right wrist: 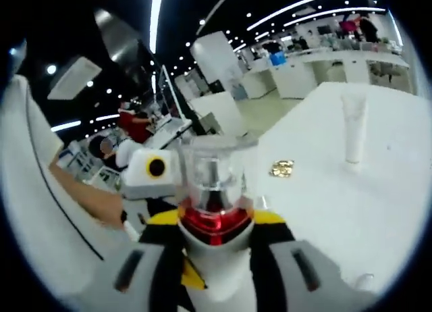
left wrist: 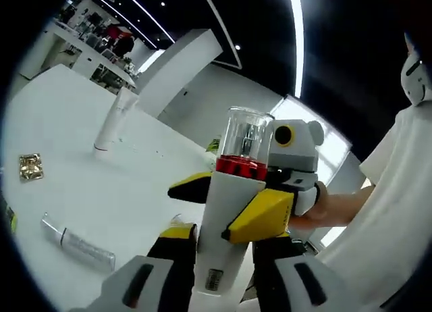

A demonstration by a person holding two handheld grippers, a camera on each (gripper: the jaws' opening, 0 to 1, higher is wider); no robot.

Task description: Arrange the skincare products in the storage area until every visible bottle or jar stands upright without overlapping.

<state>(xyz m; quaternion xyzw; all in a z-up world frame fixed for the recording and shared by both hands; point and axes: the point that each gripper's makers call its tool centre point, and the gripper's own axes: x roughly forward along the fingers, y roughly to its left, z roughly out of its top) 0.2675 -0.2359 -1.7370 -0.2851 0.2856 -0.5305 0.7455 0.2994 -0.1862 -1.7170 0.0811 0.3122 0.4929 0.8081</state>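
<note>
- both my grippers are on the same white pump bottle (left wrist: 226,238); it's lifted above the white table (left wrist: 101,190), clear cap (left wrist: 244,133) on top, red collar (left wrist: 241,167) under it
- left gripper (left wrist: 216,292): jaws rise either side of the bottle's lower body and pinch it, so it's closed on the bottle
- right gripper (left wrist: 229,207) enters the left gripper view from the right, yellow-and-black jaws clamped across the bottle's upper body just below the red collar; my hand (left wrist: 327,204) is behind it
- right gripper view: same bottle (right wrist: 212,258) sits between the jaws of the right gripper (right wrist: 216,285), clear cap (right wrist: 212,167) dead ahead
- white tube (left wrist: 116,119) stands upright on the table, well apart from the bottle; also seen in the right gripper view (right wrist: 354,133)
- small gold foil sachet (left wrist: 30,167) lies flat on the table, near the tube (right wrist: 281,168)
- a slim clear tube (left wrist: 77,243) lies on its side near the table edge
</note>
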